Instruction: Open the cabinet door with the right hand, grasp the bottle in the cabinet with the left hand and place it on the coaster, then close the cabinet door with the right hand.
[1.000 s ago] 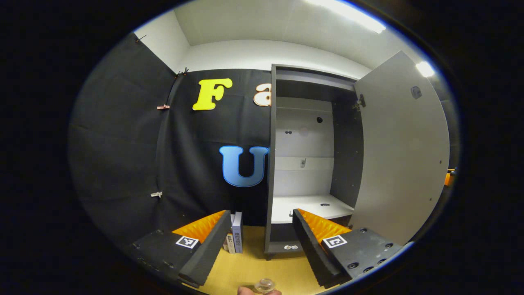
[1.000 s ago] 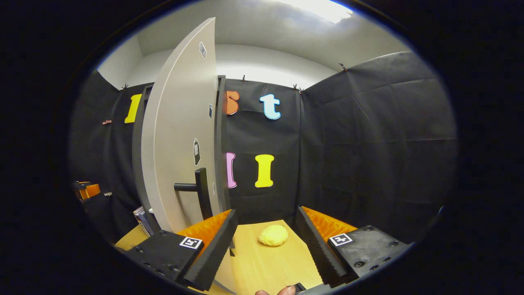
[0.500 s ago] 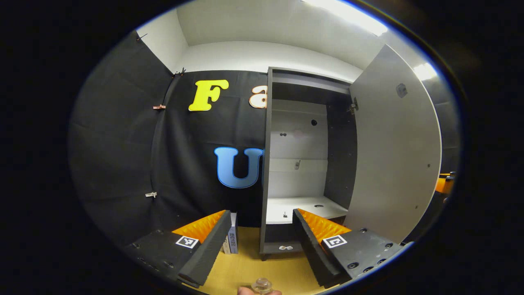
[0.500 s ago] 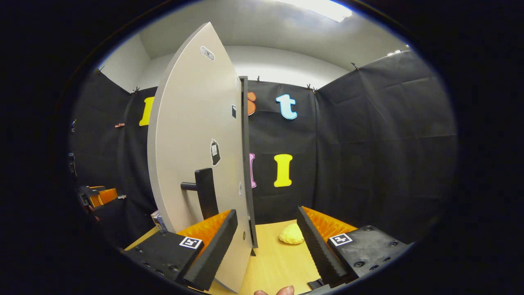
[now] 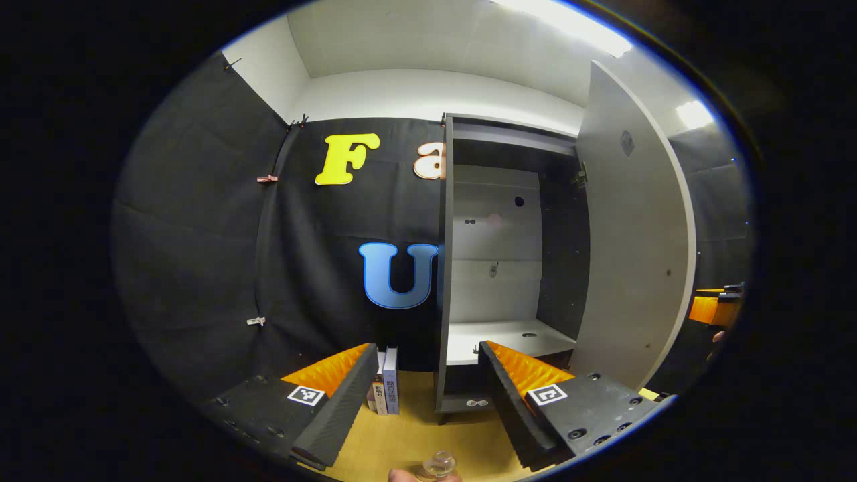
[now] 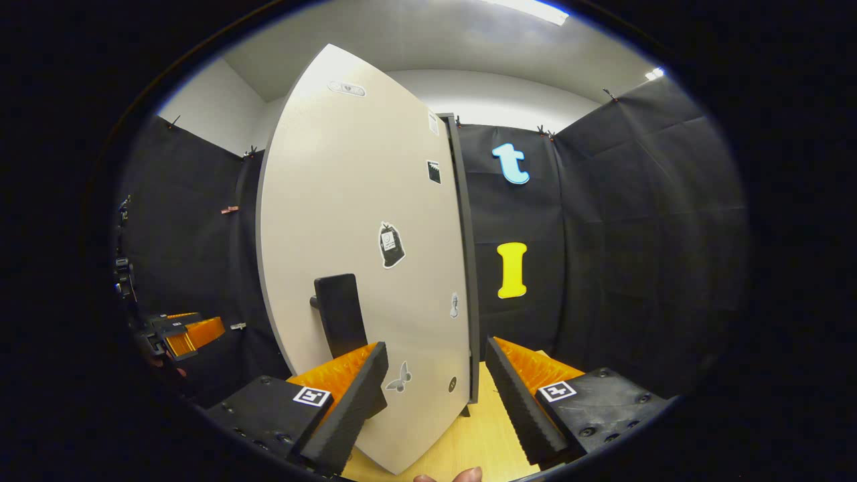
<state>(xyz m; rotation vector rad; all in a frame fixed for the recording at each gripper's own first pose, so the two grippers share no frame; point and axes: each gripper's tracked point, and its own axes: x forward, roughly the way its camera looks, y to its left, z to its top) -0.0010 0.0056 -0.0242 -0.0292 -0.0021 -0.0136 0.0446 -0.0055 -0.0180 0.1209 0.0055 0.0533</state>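
Left tongs [image 5: 428, 385]: spread wide, nothing between the fingers. You hold them back from the tall dark-framed cabinet with the pale back panel [image 5: 495, 254]; its white lower shelf [image 5: 499, 338] sits ahead and slightly right of the gap, bare of any bottle. Two upright books [image 5: 385, 388] stand on the yellow wooden surface [image 5: 408, 435] just left of the cabinet's foot. At the bottom edge of the left gripper view, below the gap, a small clear rounded cap-like shape [image 5: 436, 463] shows beside a fingertip. It may be the top of the clear bottle; too little shows to tell its axis, or whether a coaster lies under it.

Moving right: the tall light-grey flat cabinet door [image 5: 629, 227] hangs part-open, hinged on the cabinet's right side, long axis vertical, free edge swung out toward you.

Right tongs [image 6: 435, 395]: also spread, gripping nothing. The door's outer face [image 6: 361, 221] lies ahead and to the left of them; its lower edge crosses the gap, and the black block-shaped handle [image 6: 338, 314] rises just behind the left finger, upright like the door. Contact is not clear.

Judgement: closing step. Your right hand is the nearer; the push goes leftward against the door face, toward the frame. Keep the left tongs out of the door's sweep.
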